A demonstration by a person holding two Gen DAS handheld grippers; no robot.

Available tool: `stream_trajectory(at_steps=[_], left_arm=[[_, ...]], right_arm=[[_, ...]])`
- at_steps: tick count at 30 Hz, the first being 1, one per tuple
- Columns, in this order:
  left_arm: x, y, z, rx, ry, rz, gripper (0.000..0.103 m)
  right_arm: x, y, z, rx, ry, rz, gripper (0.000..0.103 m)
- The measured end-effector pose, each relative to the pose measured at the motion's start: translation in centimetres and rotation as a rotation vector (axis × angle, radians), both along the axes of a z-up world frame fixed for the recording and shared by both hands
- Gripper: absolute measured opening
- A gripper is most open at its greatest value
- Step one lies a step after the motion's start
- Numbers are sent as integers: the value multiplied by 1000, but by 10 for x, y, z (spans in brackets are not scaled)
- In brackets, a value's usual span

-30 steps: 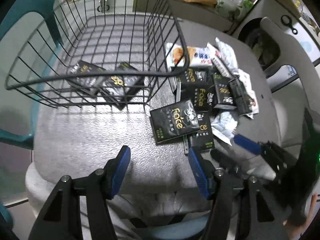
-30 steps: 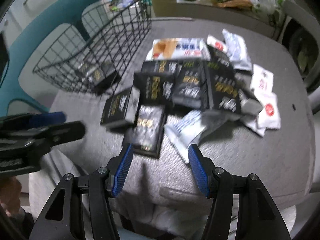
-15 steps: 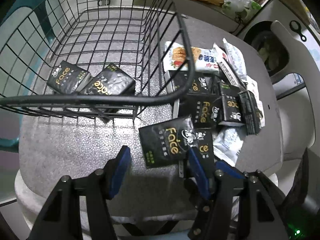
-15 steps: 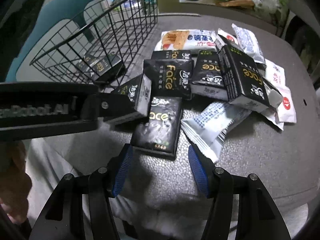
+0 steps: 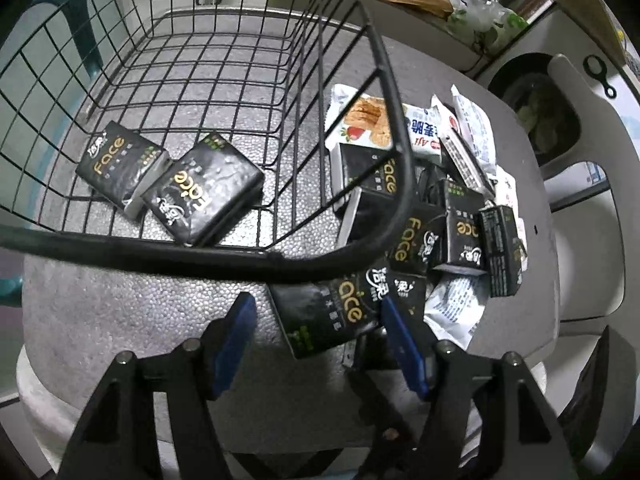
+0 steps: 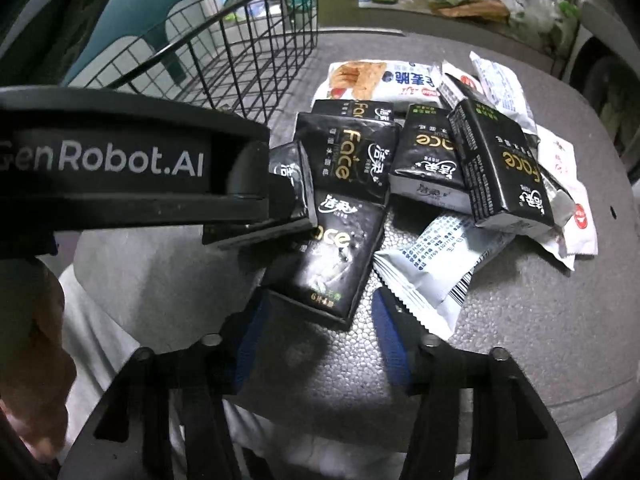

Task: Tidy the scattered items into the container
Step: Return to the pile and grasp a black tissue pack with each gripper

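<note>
Left gripper [image 5: 316, 324] open, straddling black Face tissue pack [image 5: 326, 318] at basket's [image 5: 200, 246] 5 o'clock; right gripper [image 6: 316, 334] open too. Pack light, soft, slick film: you pinch across short edges, firmly.

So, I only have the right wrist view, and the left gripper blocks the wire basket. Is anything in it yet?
Observer: Yes. Two black Face tissue packs lie touching each other on the floor of the wire basket.
Operator: And is the left gripper shut on a pack?
Observer: No. The left gripper is open, with its blue fingers on either side of a Face pack that sits just outside the basket's near rim.
</note>
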State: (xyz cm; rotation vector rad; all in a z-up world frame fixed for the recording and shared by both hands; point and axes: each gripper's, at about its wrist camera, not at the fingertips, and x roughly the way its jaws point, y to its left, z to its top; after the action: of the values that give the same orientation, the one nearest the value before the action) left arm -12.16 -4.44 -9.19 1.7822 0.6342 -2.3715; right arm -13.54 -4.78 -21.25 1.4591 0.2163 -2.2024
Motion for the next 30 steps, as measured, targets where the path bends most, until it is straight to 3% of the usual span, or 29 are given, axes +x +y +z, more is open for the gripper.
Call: stream_trajectory(at_steps=[4, 8, 13, 19, 23, 30], left_arm=[[11, 0, -1, -13, -16, -35, 65], [24, 0, -6, -40, -49, -59, 64], [29, 1, 12, -41, 22, -46, 68], [18, -5, 12, 14, 18, -2, 70], [10, -2, 6, 39, -1, 10, 70], [-2, -10, -5, 35, -3, 36, 78]], right_arm=[[5, 10, 0, 23, 5, 6, 27], [11, 30, 2, 10, -15, -9, 26], [14, 44, 6, -125, -52, -18, 30], [10, 21, 13, -88, 35, -15, 41], [3, 14, 13, -130, 40, -39, 58], [-13, -1, -2, -108, 32, -67, 58]])
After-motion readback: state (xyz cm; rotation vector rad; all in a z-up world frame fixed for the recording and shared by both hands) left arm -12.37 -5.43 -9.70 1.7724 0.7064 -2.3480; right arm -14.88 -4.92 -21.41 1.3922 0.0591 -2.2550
